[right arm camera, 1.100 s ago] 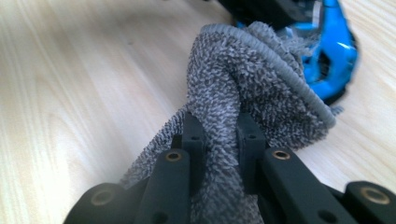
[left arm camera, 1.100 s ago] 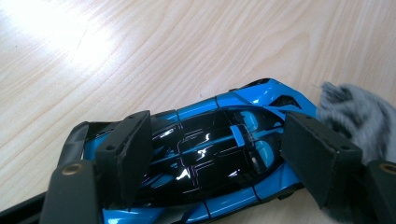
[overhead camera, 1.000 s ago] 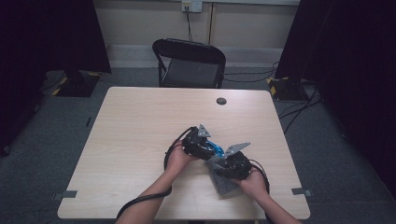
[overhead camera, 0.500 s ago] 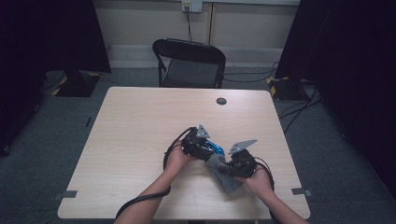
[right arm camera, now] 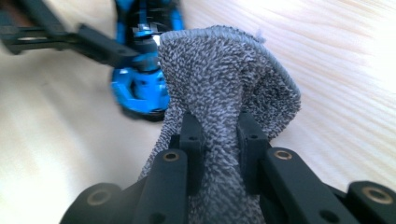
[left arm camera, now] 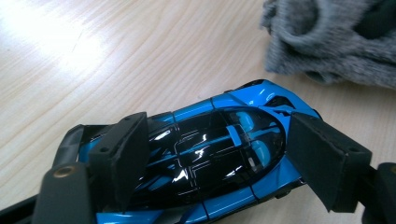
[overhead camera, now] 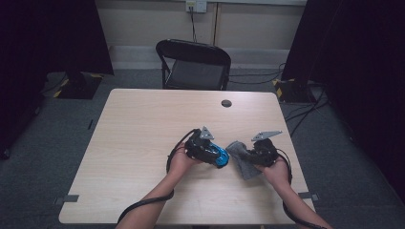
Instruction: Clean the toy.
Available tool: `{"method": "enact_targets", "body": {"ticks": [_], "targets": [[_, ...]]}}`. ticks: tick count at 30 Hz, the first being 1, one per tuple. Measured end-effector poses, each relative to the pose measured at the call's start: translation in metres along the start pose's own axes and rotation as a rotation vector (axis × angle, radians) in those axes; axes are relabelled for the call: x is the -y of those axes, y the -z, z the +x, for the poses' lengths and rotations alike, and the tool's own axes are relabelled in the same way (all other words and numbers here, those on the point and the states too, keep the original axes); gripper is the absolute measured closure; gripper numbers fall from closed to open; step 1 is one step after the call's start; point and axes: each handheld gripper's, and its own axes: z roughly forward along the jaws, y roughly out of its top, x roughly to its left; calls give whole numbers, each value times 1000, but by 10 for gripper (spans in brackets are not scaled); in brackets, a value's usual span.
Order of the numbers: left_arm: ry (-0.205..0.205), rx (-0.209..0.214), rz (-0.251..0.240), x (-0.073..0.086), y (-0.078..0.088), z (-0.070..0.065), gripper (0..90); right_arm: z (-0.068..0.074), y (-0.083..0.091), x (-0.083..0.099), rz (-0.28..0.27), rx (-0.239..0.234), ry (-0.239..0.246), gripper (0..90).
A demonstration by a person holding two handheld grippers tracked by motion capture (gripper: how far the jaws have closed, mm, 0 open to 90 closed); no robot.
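- Pale wooden table (overhead camera: 143,138) carries the work, both hands at its near edge.
- Left gripper (left arm camera: 219,158) straddles a blue toy car (left arm camera: 210,154); its jaws have just been opening, the right pad standing off the car's side.
- Right gripper (right arm camera: 218,149) is clamped on a grey cloth (right arm camera: 224,84), held just beside the car.
- Farther off, a black chair (overhead camera: 193,64) stands behind the table.

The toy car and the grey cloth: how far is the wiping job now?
Done: both things are picked up. In hand: the left gripper brackets the blue toy car on the table; the right gripper pinches the grey cloth beside it, apart. Left: probably bringing cloth onto car and rubbing.
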Motion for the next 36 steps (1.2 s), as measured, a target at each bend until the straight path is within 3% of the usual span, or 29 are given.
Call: {"method": "enact_targets", "body": {"ticks": [3, 6, 13, 15, 18, 22, 26, 28, 36], "targets": [[-10, -16, -27, 1, 4, 1, 210, -6, -6, -3, 8, 19, -15, 768], [-6, -18, -3, 2, 7, 3, 207, -11, -12, -6, 24, 47, -11, 762], [-18, -17, -16, 6, 14, 2, 202, -19, -23, -10, 30, 80, -36, 710], [-18, -18, 1, 7, 14, 3, 203, -20, -25, -9, 35, 97, -41, 659], [-5, -7, 7, 12, 13, 5, 214, -22, -25, -8, 28, 105, -69, 514], [2, -21, -2, 15, 13, 7, 210, -21, -18, -7, 6, 99, -73, 473], [9, -32, -10, 13, 13, 8, 211, -14, -15, -5, 25, 110, -39, 478], [5, -31, -2, 12, 13, 8, 205, -10, -18, -2, 60, 146, -9, 497], [-29, -41, -2, 9, 13, 10, 188, -8, -25, 3, 93, 171, 15, 658]]}}
